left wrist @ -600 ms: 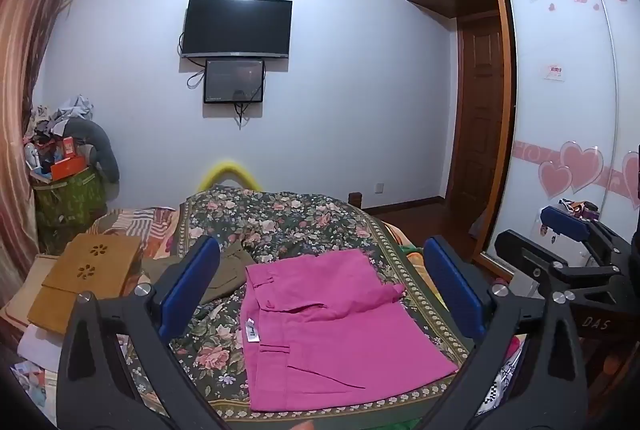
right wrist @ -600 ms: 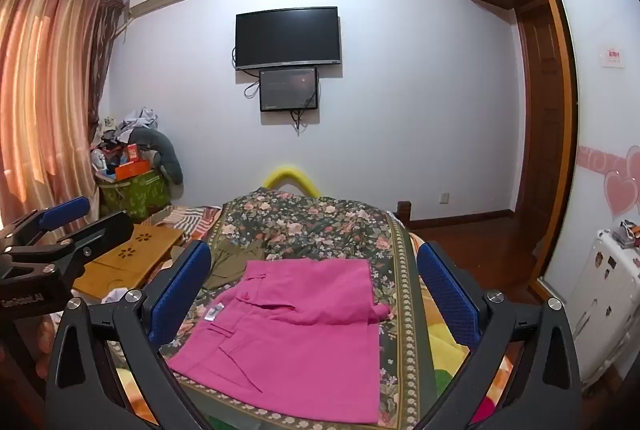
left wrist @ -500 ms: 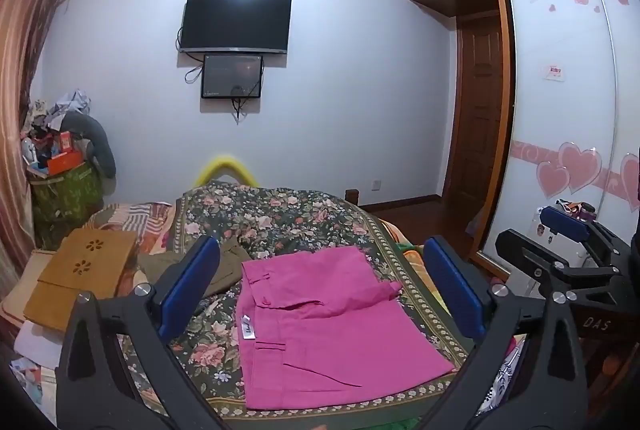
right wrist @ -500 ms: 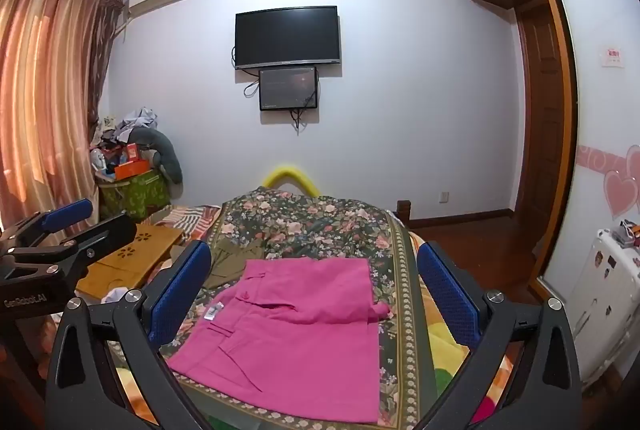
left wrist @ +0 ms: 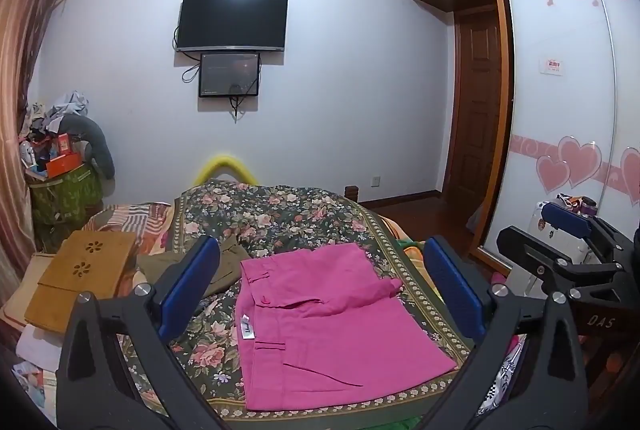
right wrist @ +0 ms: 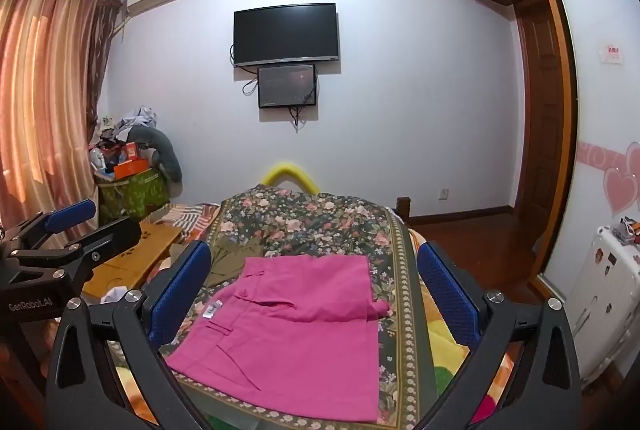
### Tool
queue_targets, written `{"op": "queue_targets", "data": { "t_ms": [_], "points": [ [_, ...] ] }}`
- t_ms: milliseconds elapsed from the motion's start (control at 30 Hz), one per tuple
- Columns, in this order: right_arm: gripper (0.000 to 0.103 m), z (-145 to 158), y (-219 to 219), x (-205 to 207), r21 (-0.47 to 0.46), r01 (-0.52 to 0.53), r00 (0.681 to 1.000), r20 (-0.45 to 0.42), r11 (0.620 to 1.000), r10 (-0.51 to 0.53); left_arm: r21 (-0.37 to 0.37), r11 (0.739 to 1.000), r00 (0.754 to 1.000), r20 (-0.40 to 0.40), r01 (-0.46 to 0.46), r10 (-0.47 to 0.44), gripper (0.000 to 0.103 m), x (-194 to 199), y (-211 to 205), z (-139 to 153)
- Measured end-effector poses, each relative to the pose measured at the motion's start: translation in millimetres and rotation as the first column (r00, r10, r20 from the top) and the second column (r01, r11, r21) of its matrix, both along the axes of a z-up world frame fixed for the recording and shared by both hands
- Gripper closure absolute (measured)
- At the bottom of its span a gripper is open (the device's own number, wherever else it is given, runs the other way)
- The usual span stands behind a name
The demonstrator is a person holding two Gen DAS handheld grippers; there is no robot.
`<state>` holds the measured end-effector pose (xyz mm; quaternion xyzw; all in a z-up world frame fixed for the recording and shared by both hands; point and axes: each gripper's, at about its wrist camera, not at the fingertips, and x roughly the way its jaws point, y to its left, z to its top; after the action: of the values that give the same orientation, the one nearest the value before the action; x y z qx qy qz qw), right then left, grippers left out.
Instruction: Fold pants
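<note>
Left tongs: wide apart, holding nothing. I hold them up above the near end of the bed, with the pink cloth showing between the two blue pads.
Right tongs: wide apart too, and holding nothing. They are up in the air over the bed, not touching the cloth.
How my tongs sit: side by side. From my left camera I see the right tongs off at the right edge. From my right camera I see the left tongs at the left edge.
Pants: pink, lying flat on the near part of the bed. One part is laid over on top of the rest, so they look folded. A small white tag shows near their left side.
Bed cover: dark green with pink flowers. The pants lie on it.
Olive cloth: on the bed, just beside the far left corner of the pants.
Wooden board: light brown, with flower shapes cut in it, left of the bed.
Wall: a black TV hangs there, with a smaller dark screen right under it.
Right side: a white door with pink hearts.
</note>
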<state>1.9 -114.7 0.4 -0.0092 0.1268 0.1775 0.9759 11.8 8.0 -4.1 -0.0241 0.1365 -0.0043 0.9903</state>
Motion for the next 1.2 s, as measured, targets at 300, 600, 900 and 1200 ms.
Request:
{"op": "queue_targets", "data": {
  "t_ms": [300,600,900,1200],
  "points": [
    [0.000,-3.1,-1.5,7.8,-0.001,0.003,1.000,-0.007,1.000,-0.003,0.011,1.000,1.000,0.001,-0.002,0.002,0.000,-2.6,-6.1,-1.0],
    [0.000,-4.6,-1.7,7.8,0.002,0.004,1.000,-0.010,1.000,-0.004,0.026,1.000,1.000,0.012,-0.006,0.006,0.000,-2.8,-8.9,-1.1],
    [0.000,-4.5,-2.2,8.3,0.002,0.004,1.000,-0.012,1.000,-0.004,0.038,0.999,1.000,0.018,-0.001,0.000,0.000,-3.6,-11.3,0.9],
    [0.000,-5.7,-4.2,8.7,0.002,0.002,1.000,-0.013,1.000,-0.002,0.042,0.999,1.000,0.018,0.001,-0.001,0.000,-1.1,-14.3,0.9]
  ]
}}
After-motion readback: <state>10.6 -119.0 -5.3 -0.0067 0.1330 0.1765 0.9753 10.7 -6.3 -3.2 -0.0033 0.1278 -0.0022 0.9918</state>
